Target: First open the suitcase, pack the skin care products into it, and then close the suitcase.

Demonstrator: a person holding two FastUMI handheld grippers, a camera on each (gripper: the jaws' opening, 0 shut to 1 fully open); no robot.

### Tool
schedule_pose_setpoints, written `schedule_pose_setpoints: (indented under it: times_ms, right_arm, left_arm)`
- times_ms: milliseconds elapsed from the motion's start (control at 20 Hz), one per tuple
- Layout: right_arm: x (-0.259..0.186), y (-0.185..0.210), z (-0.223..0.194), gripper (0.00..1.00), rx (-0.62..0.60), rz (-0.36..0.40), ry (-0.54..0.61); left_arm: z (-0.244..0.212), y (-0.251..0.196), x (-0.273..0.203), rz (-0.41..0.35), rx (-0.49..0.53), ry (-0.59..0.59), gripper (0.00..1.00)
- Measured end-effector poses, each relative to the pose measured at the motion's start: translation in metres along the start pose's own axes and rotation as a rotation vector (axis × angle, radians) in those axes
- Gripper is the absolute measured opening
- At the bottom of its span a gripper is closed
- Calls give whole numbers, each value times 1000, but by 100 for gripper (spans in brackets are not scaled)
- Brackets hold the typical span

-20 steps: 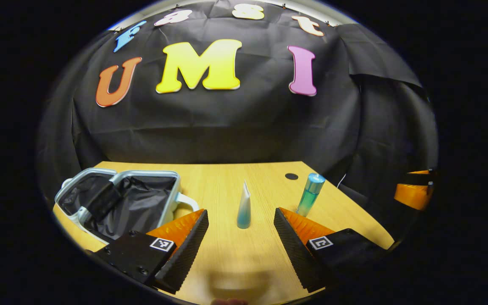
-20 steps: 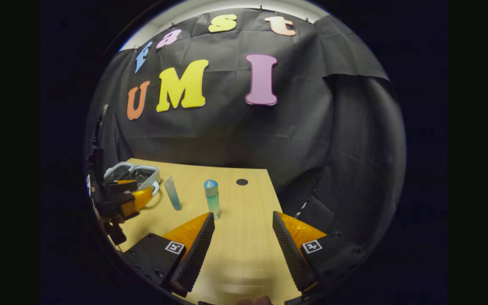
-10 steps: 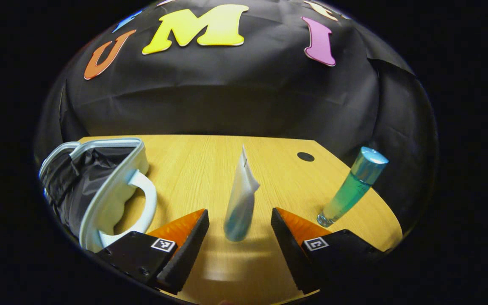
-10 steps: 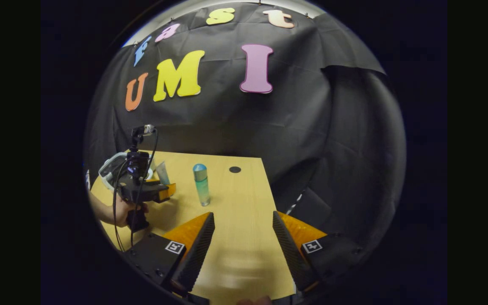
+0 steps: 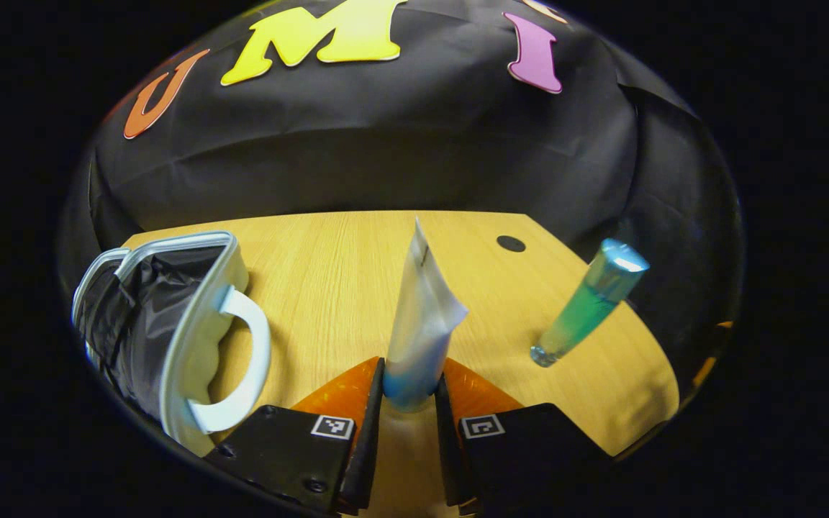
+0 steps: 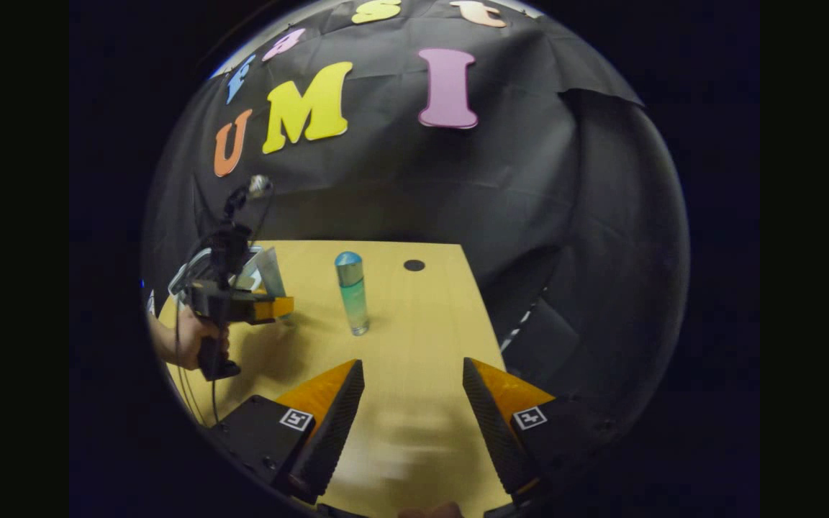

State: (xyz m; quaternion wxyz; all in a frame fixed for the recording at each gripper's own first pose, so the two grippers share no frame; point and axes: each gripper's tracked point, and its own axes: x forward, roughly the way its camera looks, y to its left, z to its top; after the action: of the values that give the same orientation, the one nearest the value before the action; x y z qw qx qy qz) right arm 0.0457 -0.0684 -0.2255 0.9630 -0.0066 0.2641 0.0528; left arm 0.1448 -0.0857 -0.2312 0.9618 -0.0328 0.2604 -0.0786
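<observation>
A white and blue tube (image 5: 418, 324) stands cap down on the wooden table (image 5: 328, 273), and my left gripper (image 5: 409, 385) is shut on its lower end. The open suitcase (image 5: 170, 316) with black lining and a pale handle lies to the left of it. A teal bottle (image 5: 587, 306) with a shiny cap stands to the right. In the right gripper view my right gripper (image 6: 413, 374) hangs open over the table, nothing between its fingers. Ahead of it stands the teal bottle (image 6: 352, 291); farther left the left gripper (image 6: 270, 308) holds the tube (image 6: 270, 270), with the suitcase (image 6: 188, 277) behind.
A small black round hole (image 5: 510, 243) marks the table near its far right corner. The table's right edge (image 6: 486, 316) drops off beside my right gripper. A hand (image 6: 188, 345) holds the left gripper's grip.
My left gripper moved forward to the tube and its fingers shut on the tube's lower end. My right gripper stayed open and shifted slightly toward the bottle.
</observation>
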Motion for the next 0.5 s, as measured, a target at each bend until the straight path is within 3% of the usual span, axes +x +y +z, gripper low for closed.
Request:
schedule_pose_setpoints:
  times_ms: [50,100,150,500]
  right_arm:
    - [15,12,1,82,-1,24,1]
    - [31,22,1,84,-4,41,3]
    - [47,31,0,83,-8,48,11]
    - [138,67,9,83,-6,62,29]
  left_arm:
    - [6,1,-22,-6,0,-3,40]
    - [10,4,-46,-5,-3,0,47]
    - [12,7,-68,-3,-11,2,40]
    - [-8,63,-164,124,-140,56,40]
